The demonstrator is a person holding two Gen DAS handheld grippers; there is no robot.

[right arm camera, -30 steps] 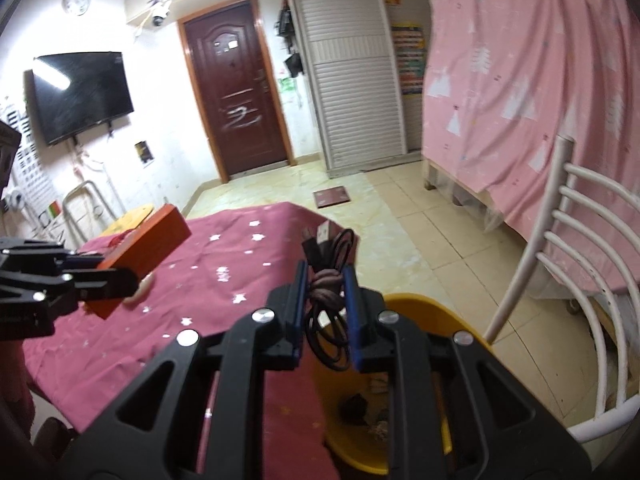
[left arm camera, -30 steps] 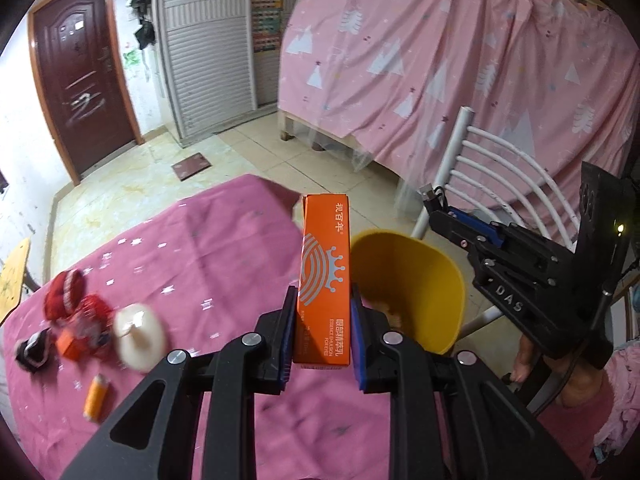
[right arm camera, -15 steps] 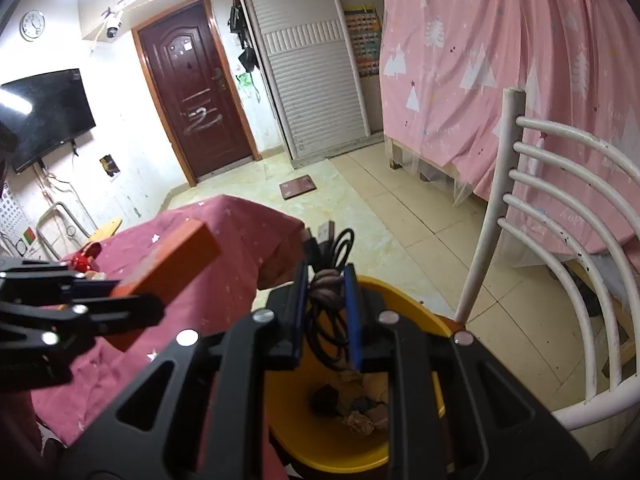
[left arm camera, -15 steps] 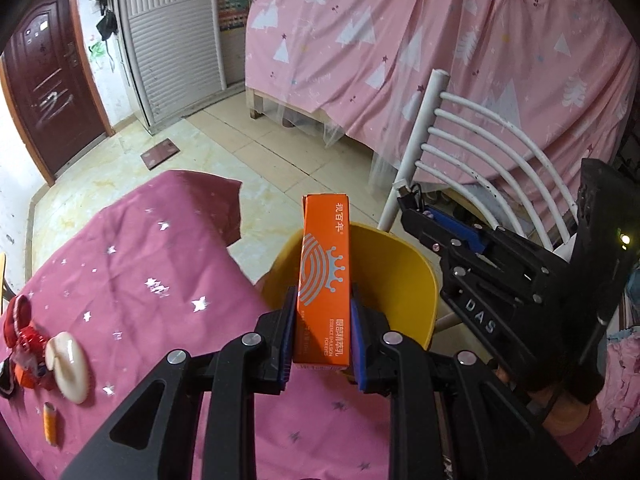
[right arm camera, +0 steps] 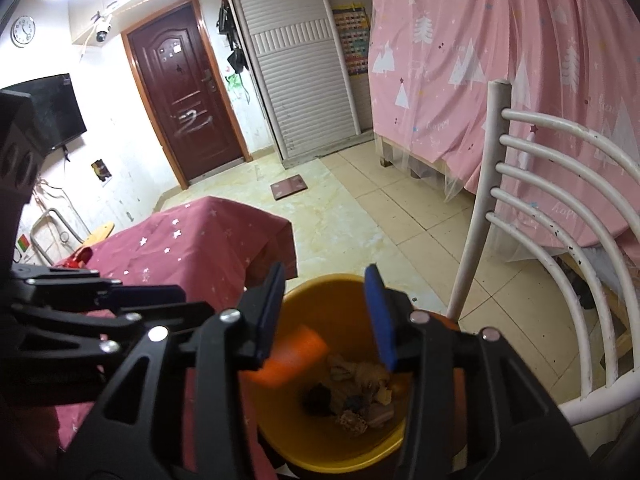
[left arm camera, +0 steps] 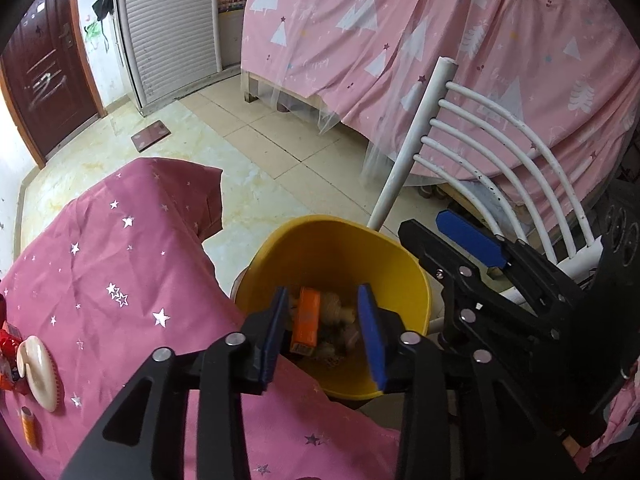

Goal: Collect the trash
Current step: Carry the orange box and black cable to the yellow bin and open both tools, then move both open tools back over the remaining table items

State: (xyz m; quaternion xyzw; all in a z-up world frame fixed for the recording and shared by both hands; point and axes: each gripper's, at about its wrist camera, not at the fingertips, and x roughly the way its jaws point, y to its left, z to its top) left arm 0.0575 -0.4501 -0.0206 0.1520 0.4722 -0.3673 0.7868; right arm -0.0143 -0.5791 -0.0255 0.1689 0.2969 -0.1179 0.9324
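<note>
Both grippers are positioned above the yellow bin (left arm camera: 340,248), which stands on the floor just beside the table (left arm camera: 120,264) covered in a pink star-print cloth.

Left gripper (left arm camera: 322,328): the jaws are opening and stand apart, with nothing clamped between them. The orange box (left arm camera: 306,320) lies inside the bin, seen through the gap between the jaws, on top of crumpled scraps (left arm camera: 336,312).

Right gripper (right arm camera: 326,314): the jaws are opening and stand apart, with nothing between the pads. Below them, the bin interior shows the orange box against the left wall and a dark item (right arm camera: 318,398) among the scraps; its identity cannot be told.

A white chair (right arm camera: 560,208) stands just beside the bin. More items remain on the table: a white shell-shaped object (left arm camera: 38,372) and a small orange tube (left arm camera: 29,426).
</note>
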